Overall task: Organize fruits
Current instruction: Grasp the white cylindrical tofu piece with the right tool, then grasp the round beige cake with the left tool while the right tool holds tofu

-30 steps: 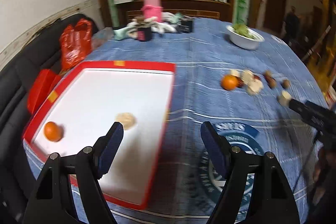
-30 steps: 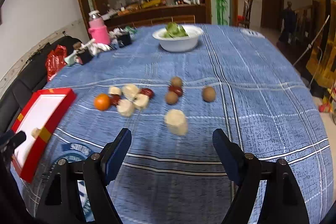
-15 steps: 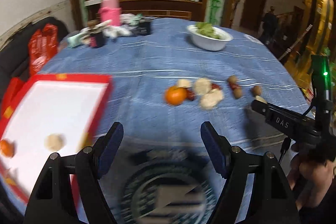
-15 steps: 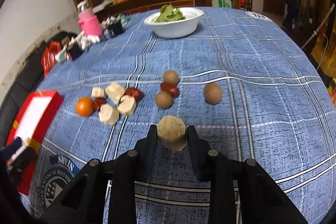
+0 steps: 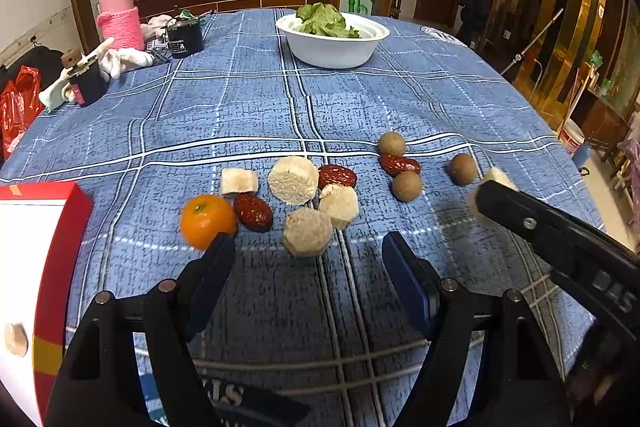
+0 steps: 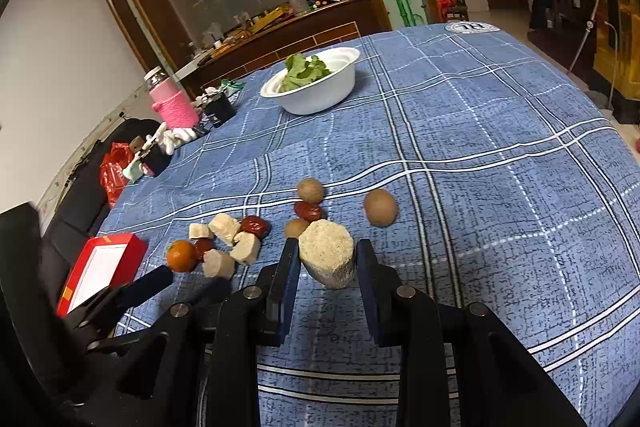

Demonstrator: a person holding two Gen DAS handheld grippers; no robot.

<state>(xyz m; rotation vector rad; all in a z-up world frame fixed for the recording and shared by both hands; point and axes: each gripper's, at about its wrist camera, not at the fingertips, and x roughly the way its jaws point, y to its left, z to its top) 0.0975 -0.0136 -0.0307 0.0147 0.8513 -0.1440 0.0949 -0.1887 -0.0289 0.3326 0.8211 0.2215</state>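
Worktop [image 5: 400, 99], blue plaid cloth: most of the fruit sits loose mid-cloth, so you have the bulk of the sorting left. The red-rimmed tray [image 5: 60, 227] at your left shows one pale piece [image 5: 15, 339] in the visible part, while the tangerine [image 5: 207, 221], red dates [image 5: 253, 211] and longans [image 5: 406, 185] wait outside. Your right gripper [image 6: 327, 267] is clamped on a pale cut chunk [image 6: 326, 257] near the longans; your left gripper [image 5: 306, 267] is spread, holding nothing, just short of another pale chunk [image 5: 307, 231].

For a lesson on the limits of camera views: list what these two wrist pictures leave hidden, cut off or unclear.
- Left wrist view: the red tray is cut by the left edge; its contents mostly unseen.
- Left wrist view: the right gripper covers most of the pale chunk.
- Right wrist view: one brown round fruit sits half behind that chunk.
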